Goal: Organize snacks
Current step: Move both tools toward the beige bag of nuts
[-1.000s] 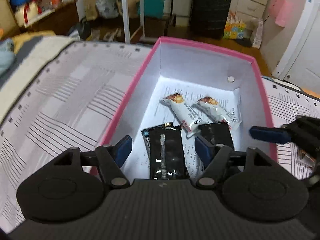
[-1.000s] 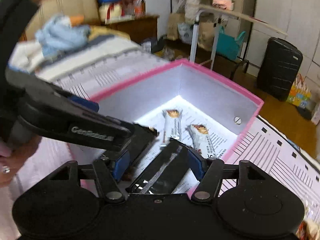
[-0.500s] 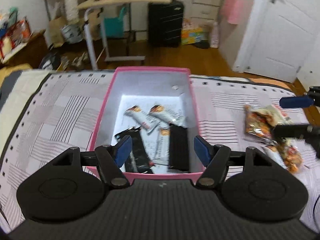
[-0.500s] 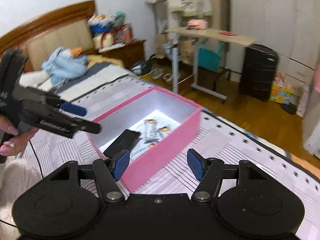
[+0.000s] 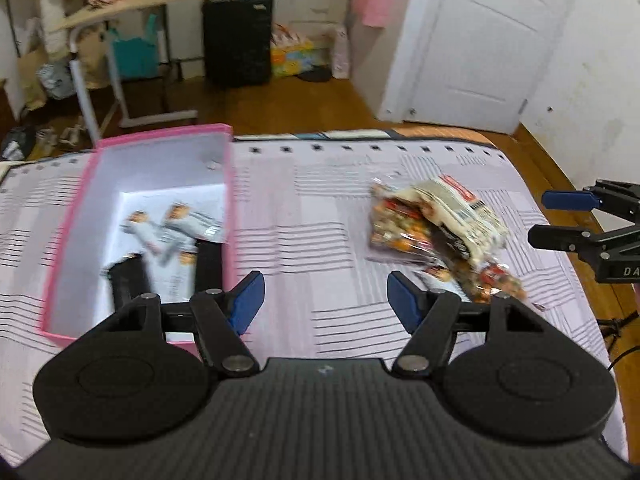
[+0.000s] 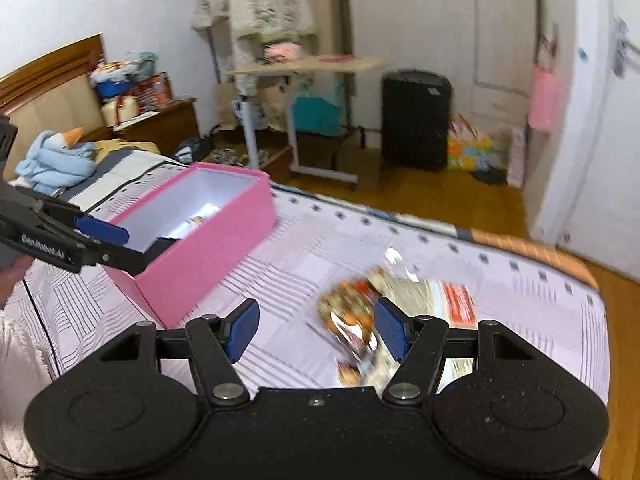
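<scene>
A pink box (image 5: 230, 184) with a white inside sits on the striped bed cover. Several white and black snack bars (image 5: 176, 232) lie in it. To its right a loose pile of colourful snack packets (image 5: 436, 232) rests on the cover. My left gripper (image 5: 325, 292) hangs open and empty over the bare cover between box and pile. In the right wrist view my right gripper (image 6: 316, 320) is open and empty, with the pile (image 6: 352, 312) just past its right finger and the pink box (image 6: 208, 248) to the left. Each gripper shows in the other's view: right gripper (image 5: 560, 220), left gripper (image 6: 108, 240).
The bed's far edge (image 5: 360, 138) drops to a wooden floor (image 5: 288, 108). Beyond stand a black suitcase (image 5: 238, 36), a rolling side table (image 5: 120, 60) and a white door (image 5: 480, 40). A blue cloth (image 6: 56, 160) and a headboard (image 6: 48, 80) lie at the left.
Both grippers pulled back out of the pink box and swung right toward the snack pile. The black bars that were between their jaws now lie in the box.
</scene>
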